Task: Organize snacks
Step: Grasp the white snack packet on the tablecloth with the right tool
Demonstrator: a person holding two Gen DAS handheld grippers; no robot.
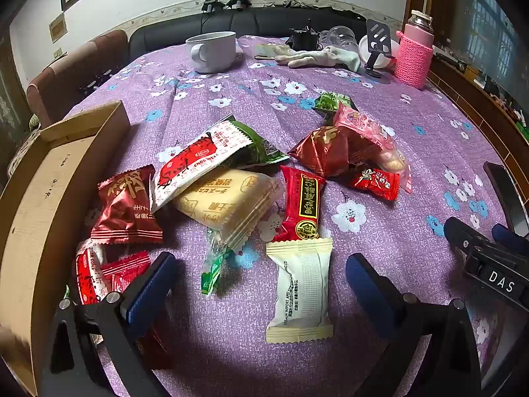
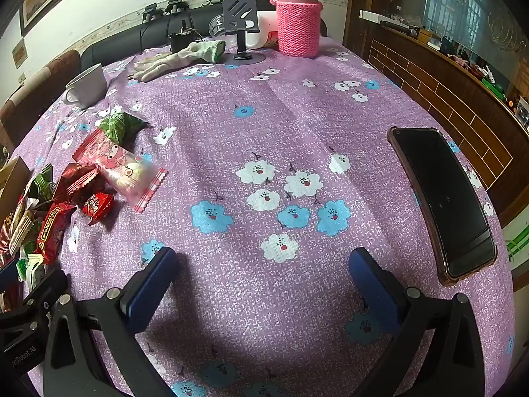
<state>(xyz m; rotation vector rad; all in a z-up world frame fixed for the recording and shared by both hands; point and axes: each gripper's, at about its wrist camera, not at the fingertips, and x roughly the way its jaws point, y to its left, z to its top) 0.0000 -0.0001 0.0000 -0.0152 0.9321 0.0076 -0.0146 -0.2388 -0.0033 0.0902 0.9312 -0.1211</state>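
Several wrapped snacks lie scattered on the purple flowered tablecloth (image 1: 380, 109). A cream packet (image 1: 299, 289) lies between the open fingers of my left gripper (image 1: 261, 276). Beyond it are a red packet (image 1: 302, 205), a yellow cracker pack (image 1: 228, 205), a red-and-green packet (image 1: 211, 158) and a dark red packet (image 1: 127, 206). An open cardboard box (image 1: 43, 198) stands at the left. My right gripper (image 2: 261, 271) is open and empty over bare cloth; it also shows in the left wrist view (image 1: 489, 258). A pink packet (image 2: 125, 168) lies to its far left.
A white mug (image 1: 213, 51), a glove (image 1: 317, 58), a phone stand (image 2: 241, 26) and a pink bottle in a knitted sleeve (image 2: 299, 16) stand at the table's far side. A black phone (image 2: 443, 198) lies near the right edge. Chairs and a sofa are behind.
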